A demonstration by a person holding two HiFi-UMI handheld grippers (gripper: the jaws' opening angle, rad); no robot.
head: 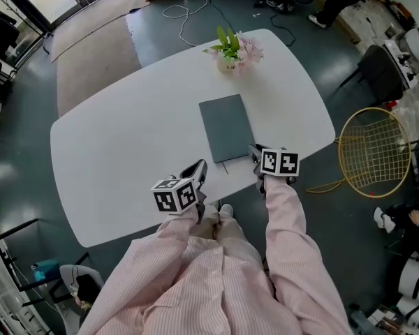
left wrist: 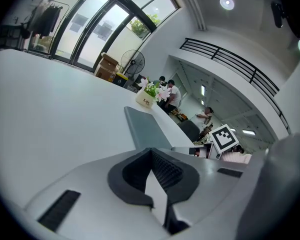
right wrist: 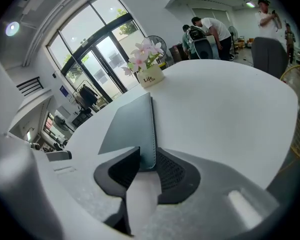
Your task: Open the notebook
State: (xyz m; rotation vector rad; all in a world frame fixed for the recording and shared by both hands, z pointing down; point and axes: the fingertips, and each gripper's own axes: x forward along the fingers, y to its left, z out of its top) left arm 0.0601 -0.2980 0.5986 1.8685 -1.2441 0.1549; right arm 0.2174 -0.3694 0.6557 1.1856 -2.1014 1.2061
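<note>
Notebook: closed and flat near the middle of the white table (head: 126, 152). The notebook (head: 227, 128) is a grey-green slab with its long side running from 12 down to 6 in the head view.

Flower pot: sits at the notebook's 12 o'clock, well apart from it. The flower pot (head: 230, 53) is out of the play.

Right gripper: in at the notebook's 5 o'clock corner. The right gripper (right wrist: 145, 159) has its jaws drawn in narrow with that corner between them. The ribbed pads (right wrist: 170, 171) look to be touching it on both sides, and I read that as a pinch.

Left gripper: low over the table edge at the notebook's 7 o'clock, near the book but apart from it. The left gripper (left wrist: 150, 151) has its jaw tips together with nothing between them, and bare table shows below.

Step in hand: taking hold of the corner, and the cover is not yet lifted. I cannot tell whether the pinch has the cover alone or the whole block of pages.

Next move calls for: peeling that corner up and swinging the cover over toward 9 o'clock, if the spine is the left edge, which isn't plain from here.

Left's likely job: pressing on the lower pages or the spine side so the book doesn't ride up with the cover.

Watch for: the whole book rising or sliding toward 6 o'clock instead of opening.
</note>
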